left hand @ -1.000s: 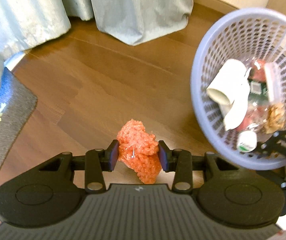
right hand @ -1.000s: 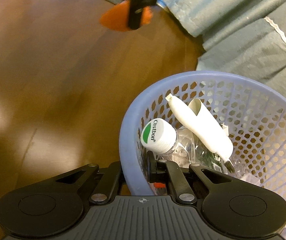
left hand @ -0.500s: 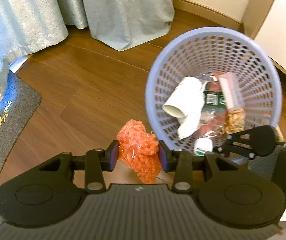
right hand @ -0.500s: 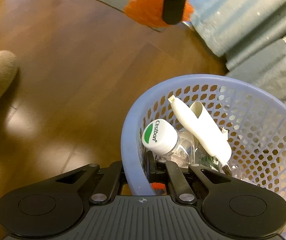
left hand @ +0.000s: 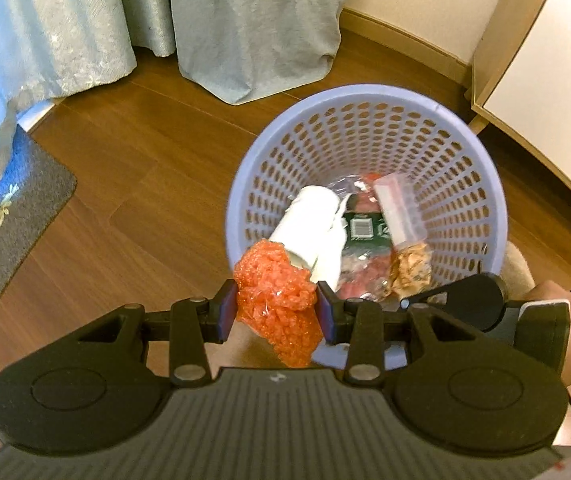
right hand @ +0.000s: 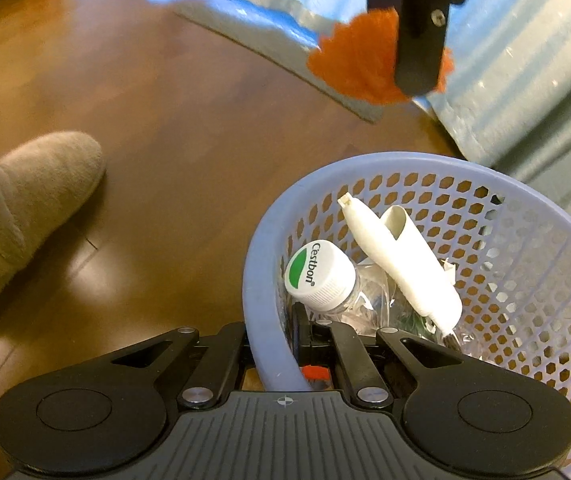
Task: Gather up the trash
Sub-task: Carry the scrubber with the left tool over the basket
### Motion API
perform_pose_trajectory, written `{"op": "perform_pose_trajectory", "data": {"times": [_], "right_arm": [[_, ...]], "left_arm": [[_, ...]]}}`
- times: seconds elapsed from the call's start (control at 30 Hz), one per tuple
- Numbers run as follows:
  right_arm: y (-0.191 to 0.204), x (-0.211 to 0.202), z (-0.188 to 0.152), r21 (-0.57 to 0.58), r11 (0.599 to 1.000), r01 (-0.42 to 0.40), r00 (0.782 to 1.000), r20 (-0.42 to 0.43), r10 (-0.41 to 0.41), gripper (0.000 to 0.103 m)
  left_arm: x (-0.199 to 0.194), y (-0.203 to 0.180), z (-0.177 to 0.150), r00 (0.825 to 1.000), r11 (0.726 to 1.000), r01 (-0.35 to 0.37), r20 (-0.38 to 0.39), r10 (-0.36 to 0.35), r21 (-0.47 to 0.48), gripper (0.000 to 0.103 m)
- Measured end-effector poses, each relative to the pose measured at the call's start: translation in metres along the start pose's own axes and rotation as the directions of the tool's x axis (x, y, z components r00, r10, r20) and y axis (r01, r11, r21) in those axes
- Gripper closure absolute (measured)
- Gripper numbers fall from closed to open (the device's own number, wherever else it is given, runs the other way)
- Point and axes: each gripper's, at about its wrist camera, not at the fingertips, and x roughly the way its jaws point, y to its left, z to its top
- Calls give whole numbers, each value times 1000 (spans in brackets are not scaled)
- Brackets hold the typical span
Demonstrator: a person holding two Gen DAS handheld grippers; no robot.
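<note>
The crumpled orange wrapper point(left hand: 275, 300) is pinched in the left gripper point(left hand: 275, 312), low centre of frame over the lavender basket point(left hand: 365, 96) rim. That rim is clamped by the right gripper point(right hand: 275, 344).

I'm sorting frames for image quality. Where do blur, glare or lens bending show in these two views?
Left wrist view: sharp centre; the beige baseboard bows near the edge. Right wrist view: the orange mesh wad and black left gripper look soft, and pale glare patches sit on the brown wooden floor.
</note>
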Motion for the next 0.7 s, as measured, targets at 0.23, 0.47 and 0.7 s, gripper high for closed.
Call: {"op": "perform_pose_trajectory", "data": {"times": [0.23, 0.47, 0.7], "right_arm": [[2, -7, -2, -34, 998, -57, 997, 58, 59, 102], [-10, -6, 2, -35, 995, -98, 993, 70, 100, 102], [-16, -5, 0, -18, 995, -99, 992, 71, 100, 102]], "left_arm": [[12, -1, 9, 1000, 1000, 30, 7, -30, 8, 67], [22, -15, 23, 998, 998, 55, 13, -55, 34, 65], [25, -24, 41, 997, 998, 46, 62, -48, 40, 38]]}}
